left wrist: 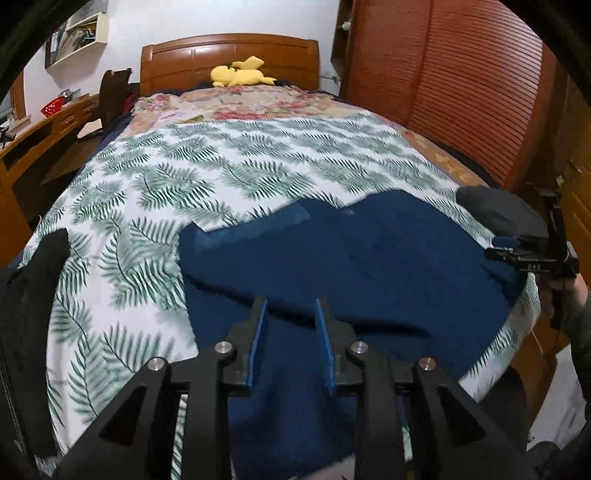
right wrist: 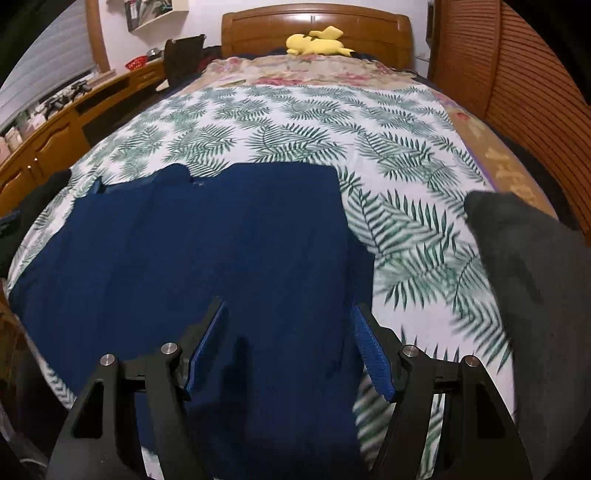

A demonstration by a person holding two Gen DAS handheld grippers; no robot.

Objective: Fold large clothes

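Navy blue knit garment point(right wrist: 207, 266) is lying spread across the leaf-print bedsheet point(right wrist: 295, 125). Left gripper point(left wrist: 290, 325) is hovering half-open, gripping nothing; right gripper point(right wrist: 291, 332) is gaping wide, also empty. Both should be pinching matching hem corners, lifting evenly.

both wrist views sit low and close at the bed's point(left wrist: 258, 155) foot, facing its headboard point(right wrist: 314, 29); both share the navy garment point(right wrist: 207, 251).
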